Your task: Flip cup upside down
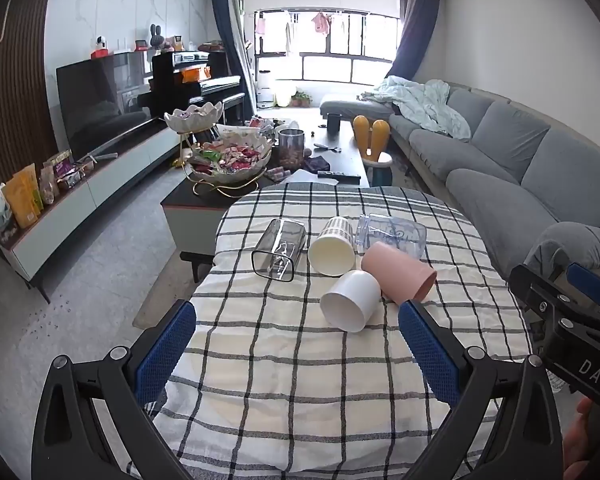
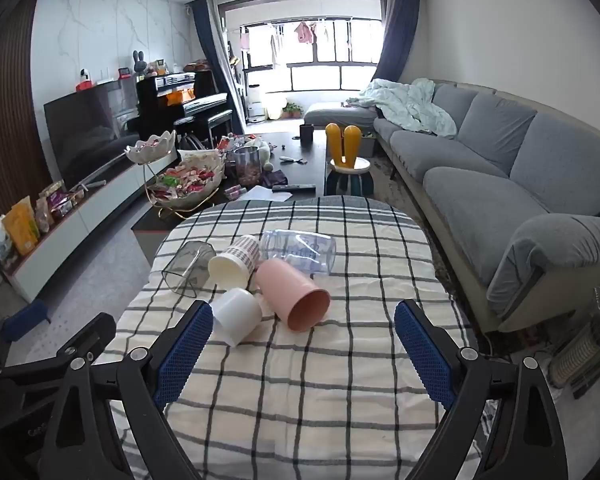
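Note:
Several cups lie on their sides on the checked tablecloth: a white cup, a pink cup, a cream checked cup, a smoky clear glass and a clear printed cup. My left gripper is open and empty, just short of the white cup. My right gripper is open and empty, just short of the pink cup; it also shows in the left wrist view.
A coffee table with snack bowls and a jar stands beyond the table. A grey sofa runs along the right, a TV cabinet along the left. A heater stands at the right.

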`<action>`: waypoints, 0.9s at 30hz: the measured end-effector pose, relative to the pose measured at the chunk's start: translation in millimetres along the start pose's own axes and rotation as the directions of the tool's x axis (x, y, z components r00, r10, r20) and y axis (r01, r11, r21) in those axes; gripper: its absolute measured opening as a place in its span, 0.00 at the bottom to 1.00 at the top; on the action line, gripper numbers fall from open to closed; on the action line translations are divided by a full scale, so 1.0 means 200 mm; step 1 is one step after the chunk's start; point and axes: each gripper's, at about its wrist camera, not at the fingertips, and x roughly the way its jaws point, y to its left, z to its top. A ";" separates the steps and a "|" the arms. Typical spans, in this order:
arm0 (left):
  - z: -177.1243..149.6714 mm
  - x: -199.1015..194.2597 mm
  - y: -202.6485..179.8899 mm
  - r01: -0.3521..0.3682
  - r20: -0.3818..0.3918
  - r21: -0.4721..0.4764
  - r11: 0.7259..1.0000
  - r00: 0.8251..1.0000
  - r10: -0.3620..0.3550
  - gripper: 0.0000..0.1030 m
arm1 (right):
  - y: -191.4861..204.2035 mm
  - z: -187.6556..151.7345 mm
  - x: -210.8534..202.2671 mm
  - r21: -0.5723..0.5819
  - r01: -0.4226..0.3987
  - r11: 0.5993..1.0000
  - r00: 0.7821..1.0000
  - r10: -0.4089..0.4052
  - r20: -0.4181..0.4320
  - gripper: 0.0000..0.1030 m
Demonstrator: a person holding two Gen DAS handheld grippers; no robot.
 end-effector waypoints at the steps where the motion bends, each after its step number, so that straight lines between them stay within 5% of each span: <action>1: 0.00 0.00 0.00 0.000 0.008 0.002 1.000 1.000 0.000 1.00 | 0.00 0.00 0.00 0.001 0.000 1.000 1.000 0.000 -0.002 0.90; 27: 0.00 -0.01 -0.01 -0.007 0.012 0.015 1.000 1.000 0.007 1.00 | 0.00 0.00 0.00 0.000 0.000 1.000 1.000 0.000 -0.002 0.90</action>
